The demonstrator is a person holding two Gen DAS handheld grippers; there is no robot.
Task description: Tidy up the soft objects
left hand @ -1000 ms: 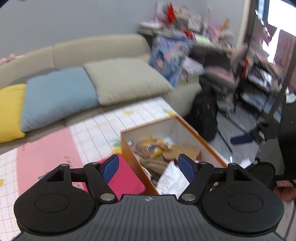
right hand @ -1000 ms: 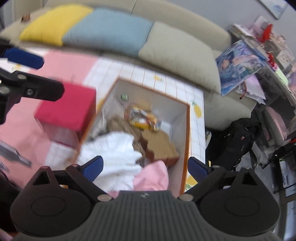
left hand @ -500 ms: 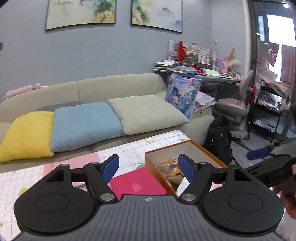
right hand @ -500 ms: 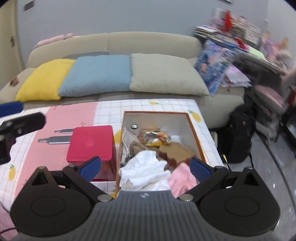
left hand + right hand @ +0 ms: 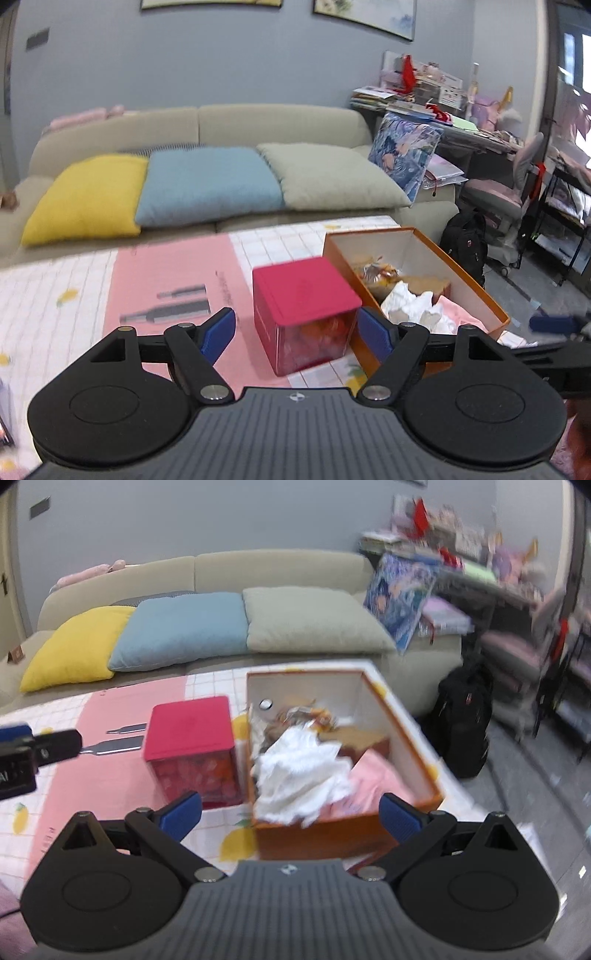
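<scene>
1. Grey wall behind a beige sofa [image 5: 273, 122] with three cushions in a row: yellow [image 5: 85, 199], blue [image 5: 207, 184], greenish-grey [image 5: 332, 177]. A patterned fourth pillow [image 5: 404, 151] leans at the sofa's right end.
2. Before the sofa, a counter [image 5: 55, 295] with a pink and white checked cover carries two boxes side by side: a red-lidded clear box [image 5: 306, 314] and an open orange box [image 5: 332, 834].
3. Soft things lie in the orange box: white cloth [image 5: 303, 771], pink cloth [image 5: 373, 775], brown items and a wrapper farther back.
4. The right view looks down into the box and shows the pile plainly; the left view sees it from the side, partly behind the red box.
5. Left tongs [image 5: 295, 332] spread wide, empty, framing the red box.
6. Right tongs [image 5: 290, 812] spread wide, empty, before the orange box's near wall.
7. A black backpack [image 5: 465, 720] stands on the floor to the right; a cluttered desk [image 5: 461, 122] stands beyond it.
</scene>
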